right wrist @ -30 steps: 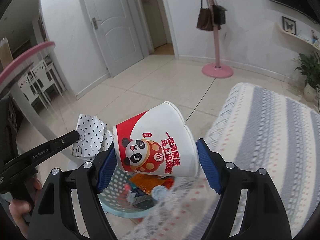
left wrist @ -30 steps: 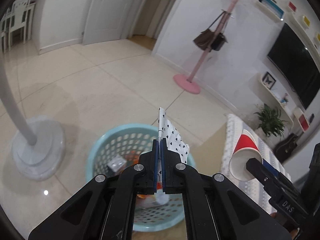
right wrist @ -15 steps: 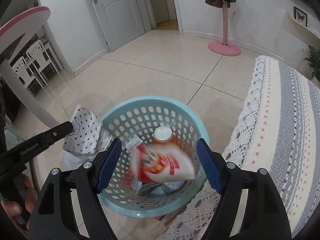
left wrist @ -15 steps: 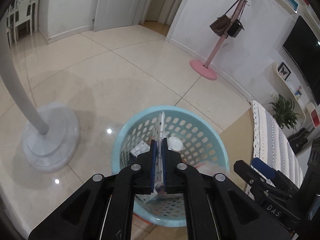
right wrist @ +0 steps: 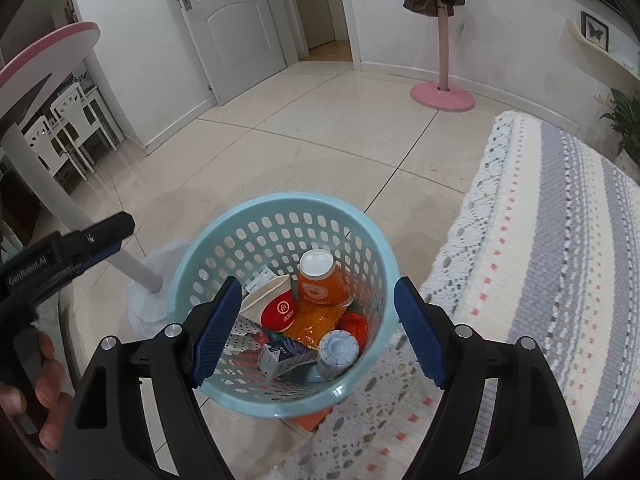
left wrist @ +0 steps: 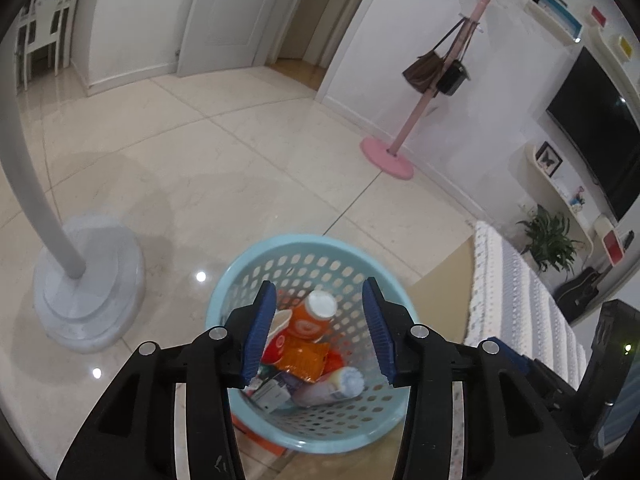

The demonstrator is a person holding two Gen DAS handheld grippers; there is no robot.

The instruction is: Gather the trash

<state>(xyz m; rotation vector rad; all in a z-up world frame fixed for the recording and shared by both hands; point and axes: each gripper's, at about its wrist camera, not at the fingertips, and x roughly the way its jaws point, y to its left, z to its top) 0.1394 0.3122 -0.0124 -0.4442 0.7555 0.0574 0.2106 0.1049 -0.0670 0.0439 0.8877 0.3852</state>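
Both tongs now empty; trash in basket (right wrist: 372, 240).

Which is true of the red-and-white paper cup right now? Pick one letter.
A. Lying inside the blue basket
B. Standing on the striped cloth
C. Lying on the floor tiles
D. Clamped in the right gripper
A: the red-and-white paper cup lies among the trash inside the blue basket, and the right gripper above it is open and empty.

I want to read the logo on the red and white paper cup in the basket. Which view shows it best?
The right wrist view: the paper cup lies in the blue basket with its rim and red logo facing the camera. In the left wrist view the same cup is mostly hidden behind the left gripper finger.
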